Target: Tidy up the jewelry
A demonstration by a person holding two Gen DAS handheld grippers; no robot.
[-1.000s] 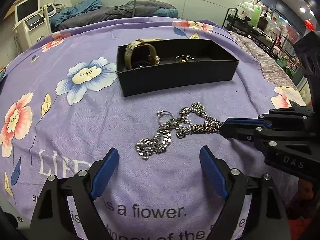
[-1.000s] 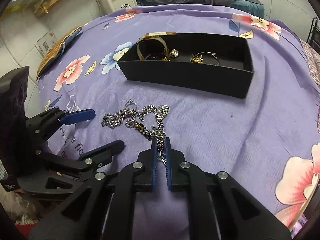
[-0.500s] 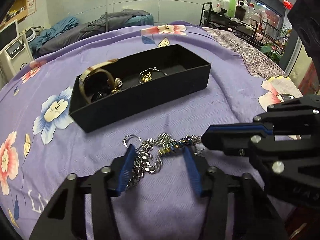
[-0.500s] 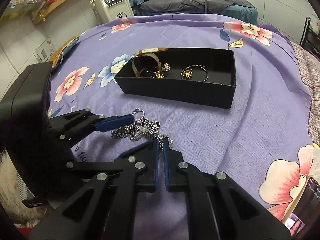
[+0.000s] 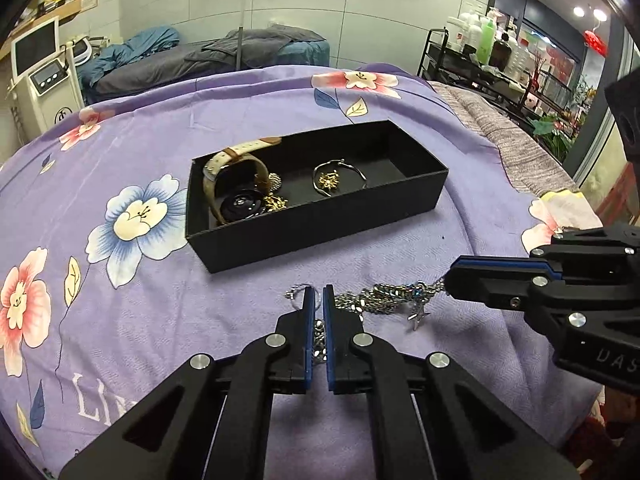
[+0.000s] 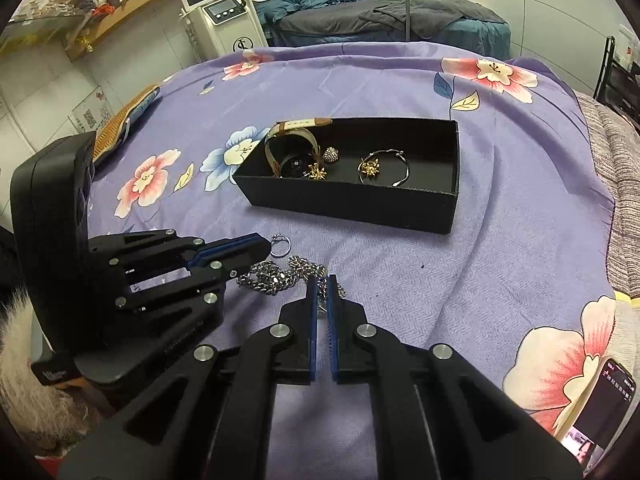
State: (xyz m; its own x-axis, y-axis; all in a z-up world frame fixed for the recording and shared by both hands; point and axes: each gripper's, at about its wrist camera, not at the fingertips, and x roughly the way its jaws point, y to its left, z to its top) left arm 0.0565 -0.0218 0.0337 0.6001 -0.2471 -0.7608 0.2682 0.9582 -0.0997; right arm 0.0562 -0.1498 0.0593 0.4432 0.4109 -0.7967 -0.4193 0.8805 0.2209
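The left hand-held gripper (image 5: pixel 317 296) was pinched nearly closed. The right hand-held gripper (image 6: pixel 322 284) was closed too, its tip close beside the left's.

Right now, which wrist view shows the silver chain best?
The left wrist view: the silver chain stretches sideways between the left gripper and right gripper, with its star charm hanging clear. The right wrist view shows only bunched links, partly hidden behind the grippers.

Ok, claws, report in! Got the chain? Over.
Left claw shut on chain. Right claw shut on its other end. Chain outside the black box, just short of it. Nothing between chain and box.
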